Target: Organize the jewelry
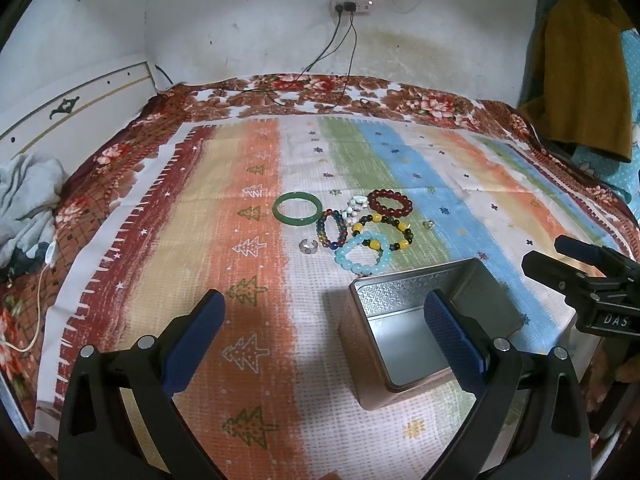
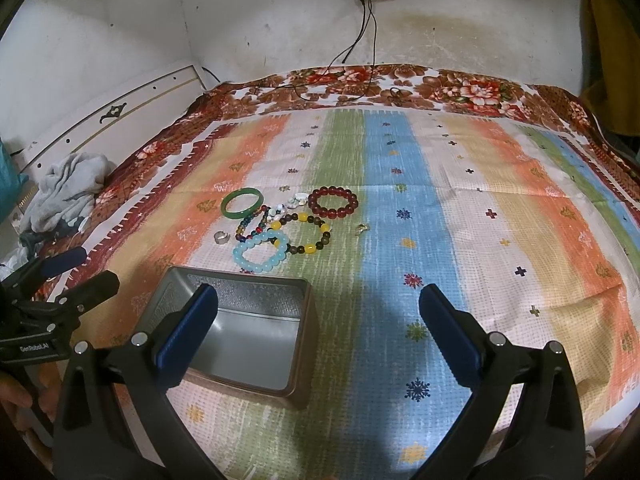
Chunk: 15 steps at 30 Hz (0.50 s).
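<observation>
We see a bed against a stained white wall (image 1: 260, 20), covered by a striped cloth (image 2: 400, 240) over a floral blanket (image 1: 420, 104). Our left gripper (image 1: 324, 316) and right gripper (image 2: 318, 308) both hover low over the near edge, jaws wide and holding nothing. An open metal tin (image 2: 294, 344) with embossed walls sits between them. Just beyond it the jewelry lies clustered: a smooth green bangle (image 1: 297, 208), beaded bracelets (image 1: 364, 254), and a silver ring (image 1: 308, 245).
</observation>
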{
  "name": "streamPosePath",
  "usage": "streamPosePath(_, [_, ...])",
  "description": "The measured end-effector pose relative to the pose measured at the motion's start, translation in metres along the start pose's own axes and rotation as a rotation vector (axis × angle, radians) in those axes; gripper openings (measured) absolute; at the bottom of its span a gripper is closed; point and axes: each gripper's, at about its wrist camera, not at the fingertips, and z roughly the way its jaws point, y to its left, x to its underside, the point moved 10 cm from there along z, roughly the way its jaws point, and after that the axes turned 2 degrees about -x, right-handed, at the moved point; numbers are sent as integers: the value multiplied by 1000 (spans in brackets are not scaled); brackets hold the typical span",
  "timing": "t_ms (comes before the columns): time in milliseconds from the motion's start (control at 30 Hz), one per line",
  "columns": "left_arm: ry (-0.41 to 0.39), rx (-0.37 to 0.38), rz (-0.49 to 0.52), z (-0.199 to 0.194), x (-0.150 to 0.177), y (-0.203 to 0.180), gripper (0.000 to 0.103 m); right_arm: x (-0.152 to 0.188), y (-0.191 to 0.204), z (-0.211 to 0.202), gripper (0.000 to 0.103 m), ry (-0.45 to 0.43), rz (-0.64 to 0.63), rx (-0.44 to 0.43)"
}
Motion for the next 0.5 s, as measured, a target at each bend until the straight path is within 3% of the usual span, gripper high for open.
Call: streamPosePath(500, [23, -10, -14, 3, 2, 0, 97, 2, -9, 1, 99, -1, 29, 10])
